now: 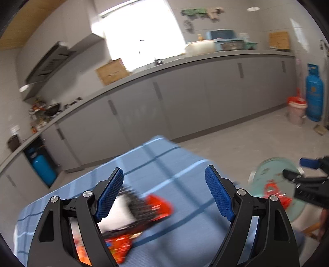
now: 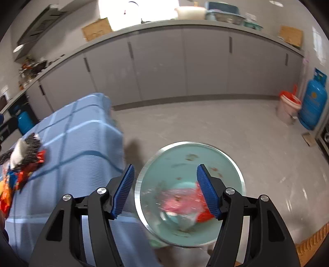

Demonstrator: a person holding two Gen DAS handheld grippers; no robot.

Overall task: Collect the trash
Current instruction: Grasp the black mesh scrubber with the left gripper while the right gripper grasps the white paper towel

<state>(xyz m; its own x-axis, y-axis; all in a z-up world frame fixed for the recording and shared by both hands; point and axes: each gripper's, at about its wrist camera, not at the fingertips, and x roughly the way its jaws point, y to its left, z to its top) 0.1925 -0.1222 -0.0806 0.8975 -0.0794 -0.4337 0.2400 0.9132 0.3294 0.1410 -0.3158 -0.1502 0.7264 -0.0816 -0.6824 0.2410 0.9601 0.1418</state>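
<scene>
We hold both grippers spread and empty — left gripper (image 1: 164, 193) above wrappers (image 1: 144, 207) on the blue-clothed desk (image 1: 185, 242), right gripper (image 2: 165, 190) over the bin (image 2: 205, 162) holding red-pink trash (image 2: 181, 200).

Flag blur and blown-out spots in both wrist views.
Left wrist: window blown out; wrappers and blue tablecloth motion-smeared. Right wrist: trash bin contents smeared, window clipped; both fisheye-curved.

Left wrist: low over table (image 1: 164, 160). Right wrist: above bin (image 2: 191, 193), blurred. Both share counter (image 1: 205, 57).
</scene>
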